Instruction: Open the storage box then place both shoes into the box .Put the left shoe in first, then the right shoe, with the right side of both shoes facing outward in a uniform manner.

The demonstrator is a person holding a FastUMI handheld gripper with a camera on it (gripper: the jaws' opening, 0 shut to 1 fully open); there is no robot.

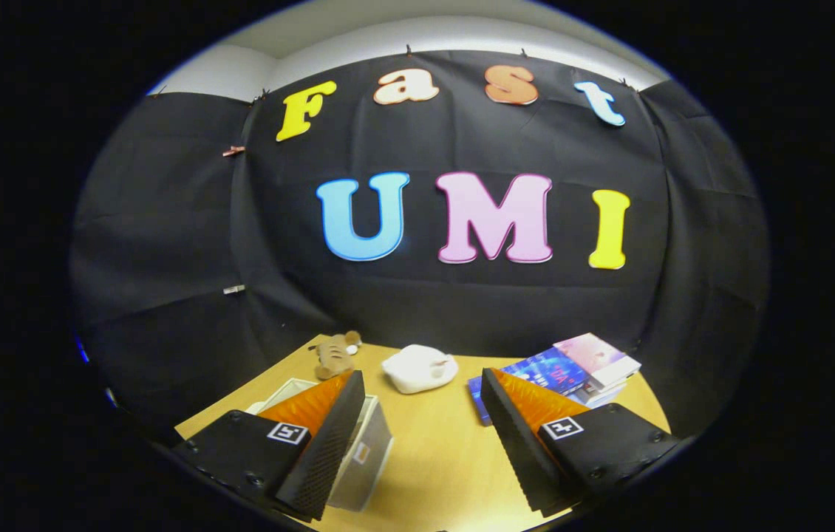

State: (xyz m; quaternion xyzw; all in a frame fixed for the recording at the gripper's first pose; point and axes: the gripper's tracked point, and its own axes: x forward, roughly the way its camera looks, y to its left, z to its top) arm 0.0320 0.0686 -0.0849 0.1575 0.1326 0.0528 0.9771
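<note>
— Where is the storage box (362, 451) found?
— Behind the left finger, lid apparently closed; a white shoe (420, 367) lies beyond on the table (432, 458).
— And the gripper (421, 436)?
— Held wide, empty. The lid's edge should be approached squarely before being lifted.

Wooden table (432, 451), light tan top, lower centre of frame, black cloth wall behind. On it: clear storage box (362, 451) lower left, partly behind left finger. Small brown plush toy (335, 356) at far left edge of tabletop, just beyond box. White shoe (420, 368) centre, near far edge, apart from box. Stack of books (573, 369) at right, fanned, partly behind right finger. Middle of tabletop bare wood.
</note>
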